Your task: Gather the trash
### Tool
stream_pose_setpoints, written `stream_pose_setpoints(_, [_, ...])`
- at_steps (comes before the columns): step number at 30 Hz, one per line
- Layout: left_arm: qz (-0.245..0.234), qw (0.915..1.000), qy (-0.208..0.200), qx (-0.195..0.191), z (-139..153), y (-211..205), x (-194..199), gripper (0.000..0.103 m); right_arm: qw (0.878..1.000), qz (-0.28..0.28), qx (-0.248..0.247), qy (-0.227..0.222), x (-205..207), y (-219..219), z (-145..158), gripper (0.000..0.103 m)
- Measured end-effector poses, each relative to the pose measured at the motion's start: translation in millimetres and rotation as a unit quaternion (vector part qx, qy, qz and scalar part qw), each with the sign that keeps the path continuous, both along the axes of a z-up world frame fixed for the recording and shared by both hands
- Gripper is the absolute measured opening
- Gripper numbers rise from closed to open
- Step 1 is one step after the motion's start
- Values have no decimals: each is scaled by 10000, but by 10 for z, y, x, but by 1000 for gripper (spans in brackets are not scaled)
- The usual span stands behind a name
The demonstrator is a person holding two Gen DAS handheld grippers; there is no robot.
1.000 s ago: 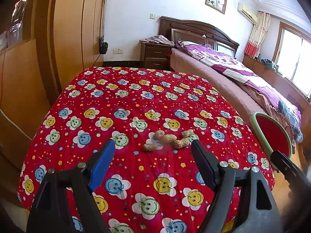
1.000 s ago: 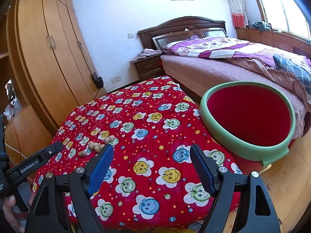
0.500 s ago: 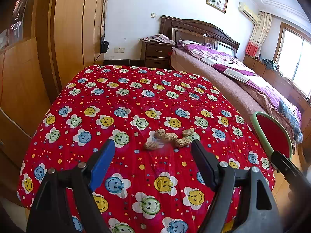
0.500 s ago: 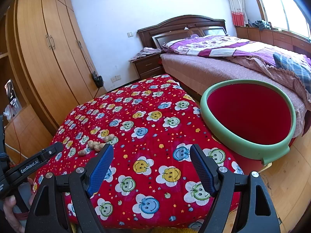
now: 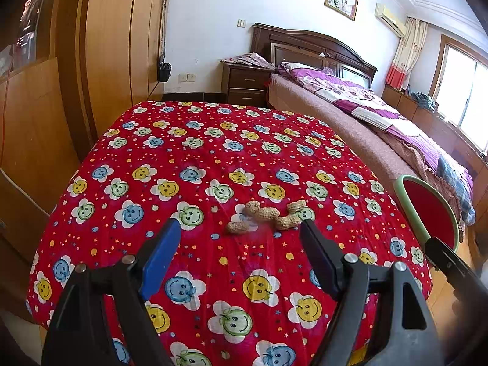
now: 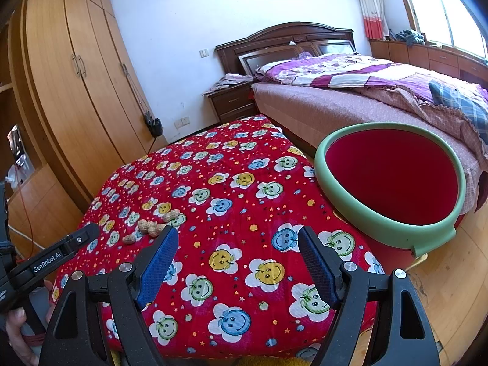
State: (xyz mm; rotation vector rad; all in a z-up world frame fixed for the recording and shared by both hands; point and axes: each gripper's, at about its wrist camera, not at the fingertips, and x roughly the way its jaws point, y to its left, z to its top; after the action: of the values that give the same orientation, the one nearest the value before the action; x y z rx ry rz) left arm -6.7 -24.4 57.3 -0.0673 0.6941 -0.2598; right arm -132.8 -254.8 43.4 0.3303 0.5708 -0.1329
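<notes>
Several peanut shells (image 5: pixel 266 216) lie in a small cluster on the table's red smiley-face cloth (image 5: pixel 195 164). They also show in the right wrist view (image 6: pixel 150 228). My left gripper (image 5: pixel 239 242) is open and empty, hovering just short of the shells. My right gripper (image 6: pixel 237 250) is open and empty above the cloth's near right part. A red bin with a green rim (image 6: pixel 393 183) stands beside the table on the right; it also shows in the left wrist view (image 5: pixel 427 210).
A wooden wardrobe (image 6: pixel 70 91) stands to the left. A bed (image 6: pixel 366 91) with purple bedding and a nightstand (image 5: pixel 244 82) lie beyond the table. The left gripper's body (image 6: pixel 45 262) shows at the left edge of the right wrist view.
The left gripper has drifted very slightly; the shells sit a touch lower in its view. The right gripper has barely moved. Nothing was grasped.
</notes>
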Motion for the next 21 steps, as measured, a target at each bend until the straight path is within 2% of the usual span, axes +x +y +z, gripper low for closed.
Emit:
stream_pose_setpoints(14, [2,10000,14,-6,0,7,10,80,10000,1,3,5,2,-3,6,81])
stream_pose_setpoints(21, [64,9998,176,8,-108,34,11,80,10000,24,16,68,41,31,-63,82])
